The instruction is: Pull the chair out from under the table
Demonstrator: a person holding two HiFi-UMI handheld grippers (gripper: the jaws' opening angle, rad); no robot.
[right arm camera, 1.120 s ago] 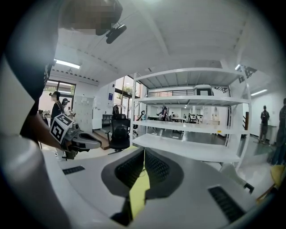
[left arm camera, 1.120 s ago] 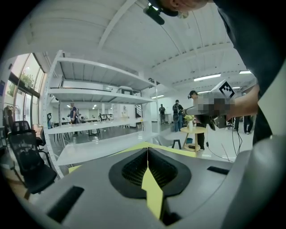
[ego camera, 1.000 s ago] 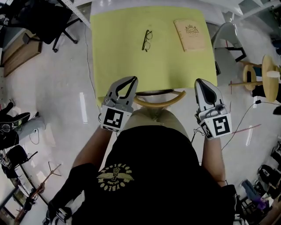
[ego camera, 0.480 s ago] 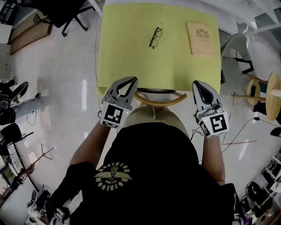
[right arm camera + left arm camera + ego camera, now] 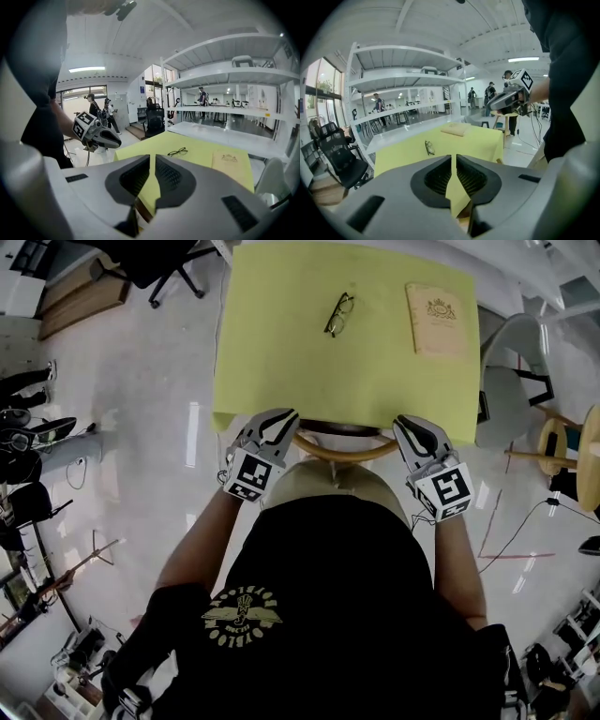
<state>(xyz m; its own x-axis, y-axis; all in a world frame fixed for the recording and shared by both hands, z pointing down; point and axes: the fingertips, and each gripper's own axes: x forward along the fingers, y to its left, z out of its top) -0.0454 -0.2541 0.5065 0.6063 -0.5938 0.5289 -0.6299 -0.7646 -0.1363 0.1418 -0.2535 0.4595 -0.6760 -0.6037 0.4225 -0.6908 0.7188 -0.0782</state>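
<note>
Both hand-held grippers closed up, parked at either end of the chair back

The chair (image 5: 343, 452) is tucked under the near edge of the yellow surface (image 5: 281, 362), so only its curved wooden back rail pokes out, right in front of the person. The left hand-held gripper (image 5: 279, 420) sits just beside the rail's left end and the right hand-held gripper (image 5: 409, 424) just beside its right end. Can't tell if either one touches the wood. Both have their jaws pressed together on nothing. Further back on the surface lie a pair of glasses (image 5: 339, 314) and a tan booklet (image 5: 440, 318), well apart.
</note>
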